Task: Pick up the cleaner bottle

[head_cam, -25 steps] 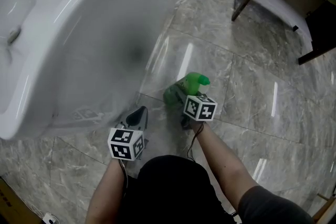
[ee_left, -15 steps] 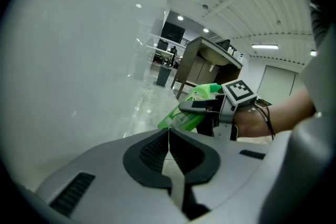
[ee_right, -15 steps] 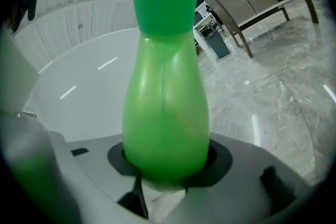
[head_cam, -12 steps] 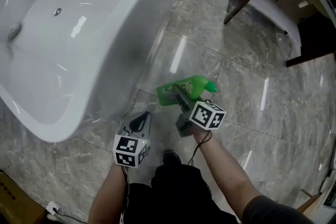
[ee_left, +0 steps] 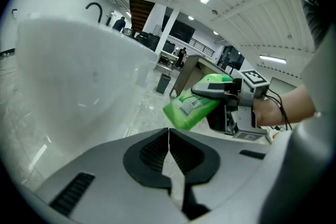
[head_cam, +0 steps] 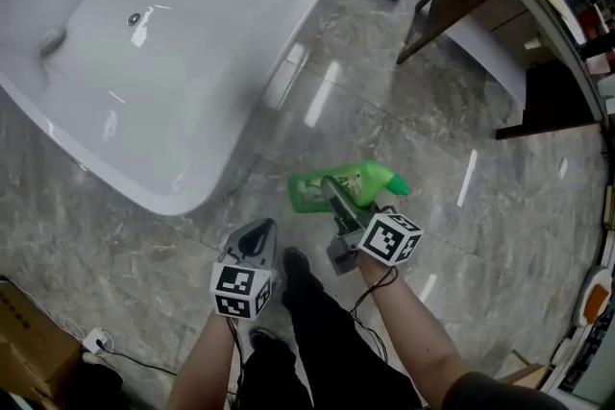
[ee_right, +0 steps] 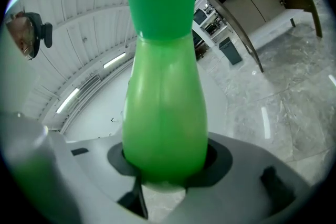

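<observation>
While my right hand-held gripper (head_cam: pixel 334 195) clamps the green cleaner bottle (head_cam: pixel 348 187) above open marble floor (head_cam: pixel 432 139) — bathtub (head_cam: pixel 231 110) rim to its left, well apart — my left hand-held gripper (head_cam: pixel 258 233) hangs beside it, closed on nothing. The left gripper view shows the bottle's label (ee_left: pixel 190 106), which the right gripper view does not; its print is too small to read.

No legible text in any view. The bottle (head_cam: pixel 315 191) has a label (ee_left: pixel 192 105), but the print is too blurred to read. Left cube (head_cam: pixel 239 290) and right cube (head_cam: pixel 394 238) carry only square black-and-white markers, no characters. The print on the box (head_cam: pixel 24 341) is illegible.
</observation>
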A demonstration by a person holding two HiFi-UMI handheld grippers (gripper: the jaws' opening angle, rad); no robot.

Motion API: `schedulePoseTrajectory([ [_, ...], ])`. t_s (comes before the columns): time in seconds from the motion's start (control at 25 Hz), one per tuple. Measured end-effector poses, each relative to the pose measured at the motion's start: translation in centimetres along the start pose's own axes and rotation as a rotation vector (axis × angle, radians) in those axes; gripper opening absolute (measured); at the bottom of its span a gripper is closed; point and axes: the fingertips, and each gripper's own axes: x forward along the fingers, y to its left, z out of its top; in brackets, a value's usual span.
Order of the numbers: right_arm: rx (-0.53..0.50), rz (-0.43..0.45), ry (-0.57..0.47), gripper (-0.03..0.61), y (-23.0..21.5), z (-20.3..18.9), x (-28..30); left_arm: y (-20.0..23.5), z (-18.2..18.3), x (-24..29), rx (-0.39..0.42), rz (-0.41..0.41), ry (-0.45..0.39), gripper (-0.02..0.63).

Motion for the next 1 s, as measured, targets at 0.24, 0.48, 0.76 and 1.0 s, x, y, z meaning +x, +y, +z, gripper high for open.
schedulePoseTrajectory([
  [0.24,0.038,0.072,0.010,0.198,10.8,1.7,-6.1,-3.6,6.1,-9.1,-0.030,0.034,-0.069,0.015],
  [0.48,0.058,0.129,-0.016,0.198,20.2,0.7,-11.3,-5.6,7.8,-19.1,-0.038,0.085,-0.144,0.015],
  [0.76,0.124,0.060,-0.056,0.198,25.6,-3.5,-19.6,-10.3,4.3,-30.5,-0.046,0.062,-0.153,0.015],
  [1.0,0.145,0.059,-0.056,0.198,30.1,-6.9,-26.9,-13.8,3.4,-37.8,-0.020,0.065,-0.187,0.015],
])
